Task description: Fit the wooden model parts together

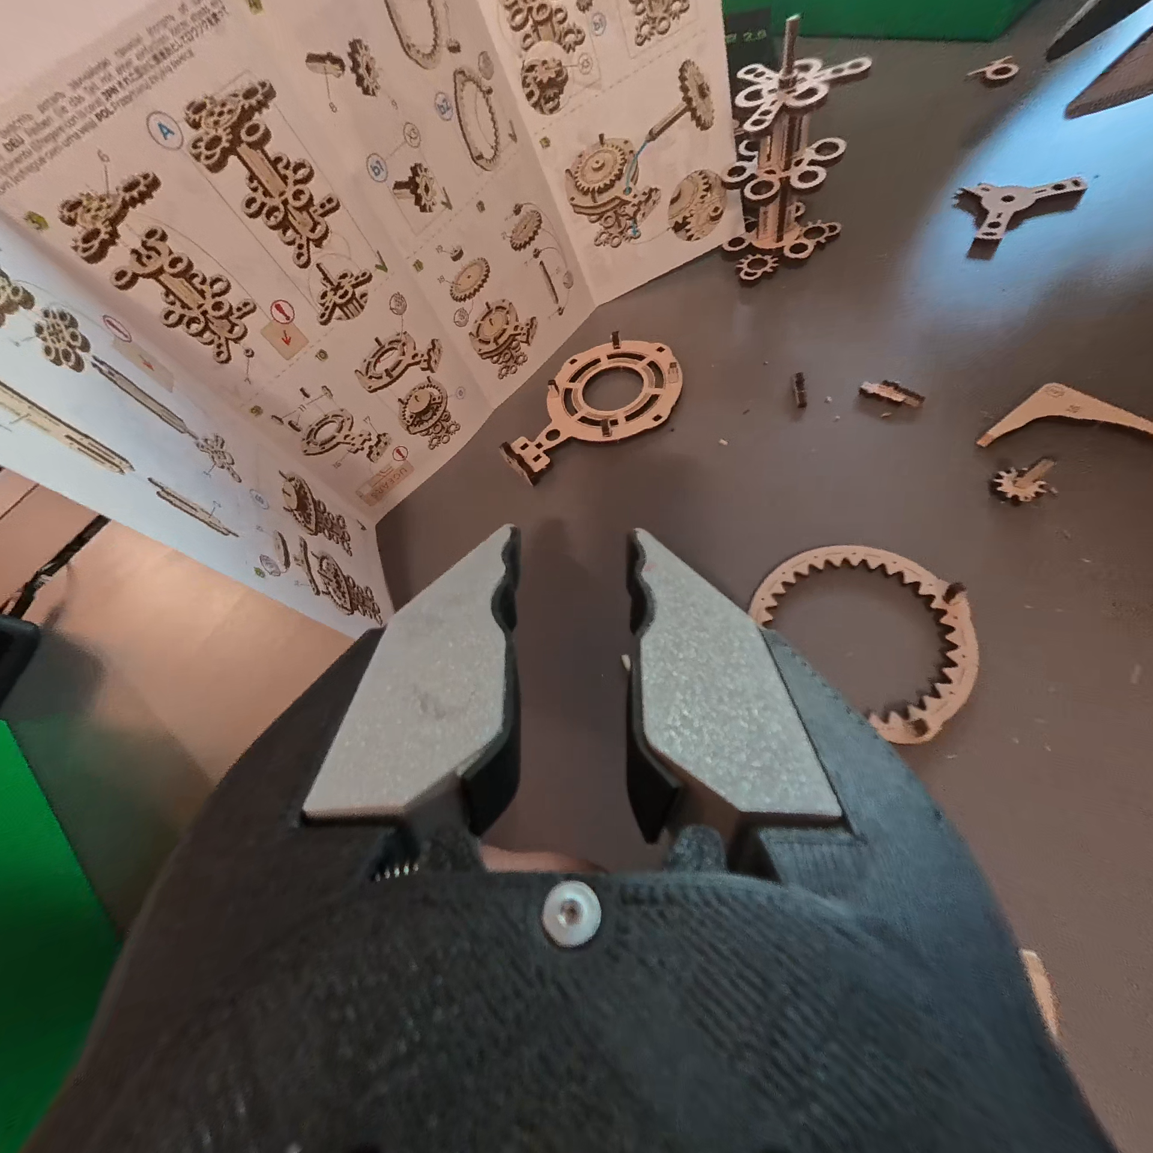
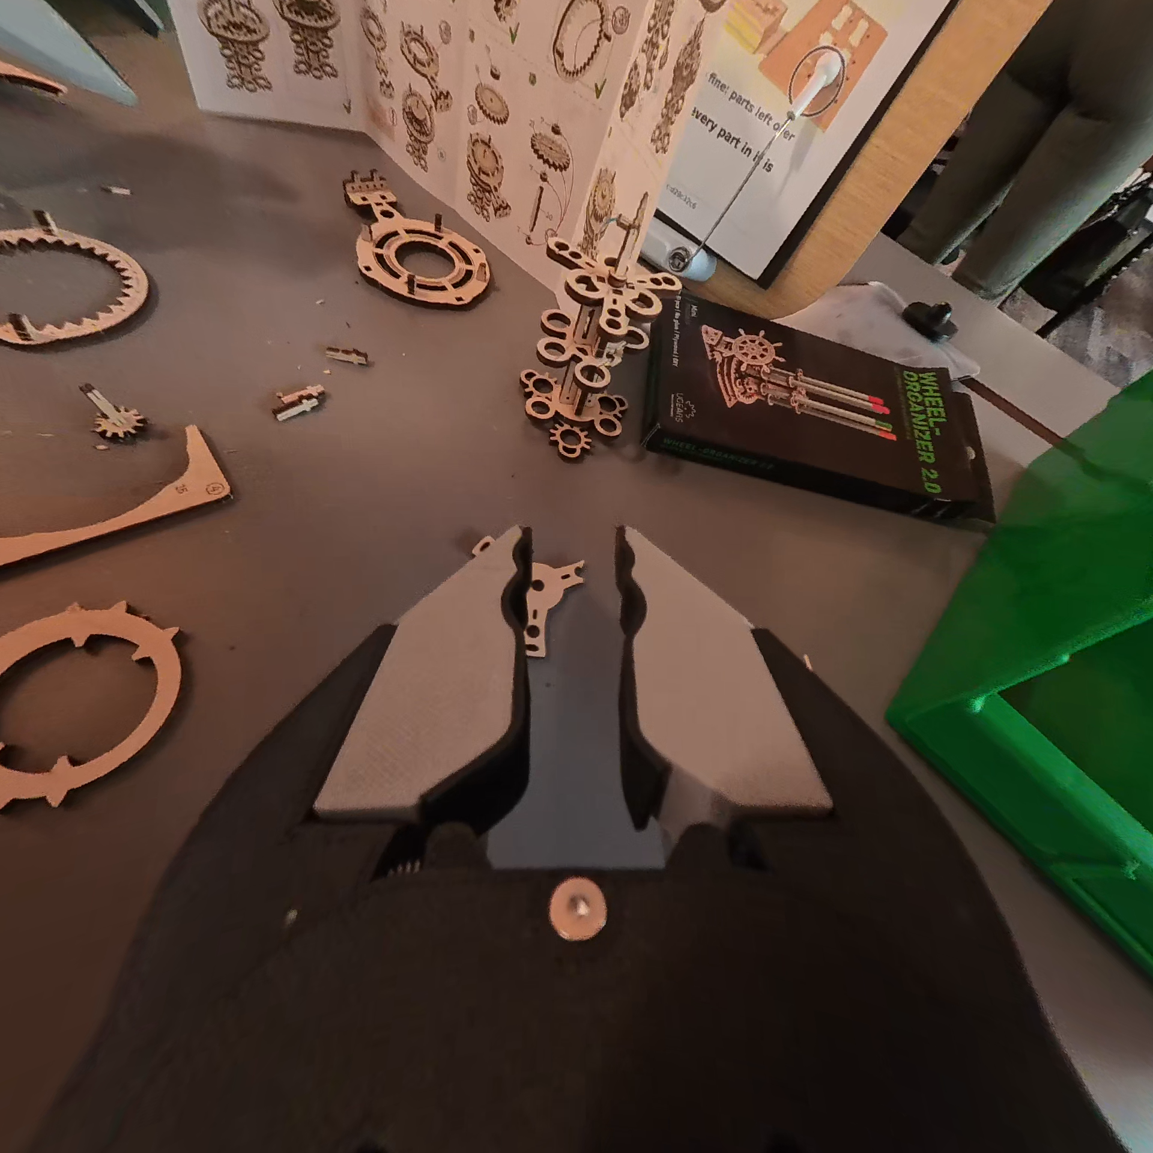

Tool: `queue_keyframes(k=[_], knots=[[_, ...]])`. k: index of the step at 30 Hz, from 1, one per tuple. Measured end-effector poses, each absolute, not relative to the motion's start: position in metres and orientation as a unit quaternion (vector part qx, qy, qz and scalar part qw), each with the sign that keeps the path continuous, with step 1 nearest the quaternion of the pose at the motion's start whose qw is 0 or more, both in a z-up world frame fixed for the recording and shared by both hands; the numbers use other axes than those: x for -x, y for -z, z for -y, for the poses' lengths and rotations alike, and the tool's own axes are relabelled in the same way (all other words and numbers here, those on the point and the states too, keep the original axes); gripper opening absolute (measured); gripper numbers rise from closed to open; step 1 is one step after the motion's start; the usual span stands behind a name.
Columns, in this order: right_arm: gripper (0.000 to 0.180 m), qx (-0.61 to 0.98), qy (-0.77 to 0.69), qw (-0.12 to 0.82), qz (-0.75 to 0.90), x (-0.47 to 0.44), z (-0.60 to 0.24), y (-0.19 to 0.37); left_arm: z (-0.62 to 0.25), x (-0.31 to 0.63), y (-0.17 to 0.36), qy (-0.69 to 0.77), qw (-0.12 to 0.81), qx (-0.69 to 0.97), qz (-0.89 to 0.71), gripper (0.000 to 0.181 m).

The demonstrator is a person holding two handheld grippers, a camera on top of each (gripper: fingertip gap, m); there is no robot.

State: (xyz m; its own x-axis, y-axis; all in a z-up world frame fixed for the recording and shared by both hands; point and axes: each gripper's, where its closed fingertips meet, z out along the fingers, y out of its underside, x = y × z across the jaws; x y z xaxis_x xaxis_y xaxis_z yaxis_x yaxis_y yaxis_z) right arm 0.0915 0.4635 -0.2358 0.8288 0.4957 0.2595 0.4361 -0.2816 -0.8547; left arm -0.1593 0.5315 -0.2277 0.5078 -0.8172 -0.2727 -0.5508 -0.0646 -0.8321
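Flat wooden model parts lie on a dark table. My left gripper (image 1: 573,549) is open and empty above bare table. Ahead of it lies a round ring plate with a handle (image 1: 602,402); a toothed ring (image 1: 873,649) lies to its right. A three-armed piece (image 1: 1014,206) lies far right. A tall built-up wooden stack (image 1: 783,168) stands at the back. My right gripper (image 2: 573,546) is open, low over the three-armed piece (image 2: 549,599), which lies between its fingers, partly hidden by the left finger. The stack (image 2: 586,362) stands beyond it.
A folded instruction sheet (image 1: 281,218) stands upright at the back left. A dark product box (image 2: 811,412) lies right of the stack, and a green bin (image 2: 1060,686) is at the right. A spiked ring (image 2: 81,699), a curved piece (image 2: 156,505), a small gear (image 2: 115,421) and small pegs (image 2: 299,402) lie left. The left gripper's tips are roughly 25 cm from the right gripper's. The right tips stand about 9 cm off the stack (image 2: 586,362). It turns up in the left wrist view (image 1: 810,157) as well.
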Motion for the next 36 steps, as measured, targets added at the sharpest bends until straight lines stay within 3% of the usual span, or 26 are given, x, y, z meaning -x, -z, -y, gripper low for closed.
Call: queue_keyframes(k=[24, 36], knots=[[0.028, 0.797, -0.029, 0.521, 0.304, -0.087, -0.458, 0.237, -0.533, 0.156, 0.226, 0.14, 0.511, 0.712, -0.46, 0.03], [0.028, 0.793, -0.033, 0.525, 0.309, -0.083, -0.456, 0.236, -0.525, 0.155, 0.198, 0.191, 0.542, 0.708, -0.41, 0.031]])
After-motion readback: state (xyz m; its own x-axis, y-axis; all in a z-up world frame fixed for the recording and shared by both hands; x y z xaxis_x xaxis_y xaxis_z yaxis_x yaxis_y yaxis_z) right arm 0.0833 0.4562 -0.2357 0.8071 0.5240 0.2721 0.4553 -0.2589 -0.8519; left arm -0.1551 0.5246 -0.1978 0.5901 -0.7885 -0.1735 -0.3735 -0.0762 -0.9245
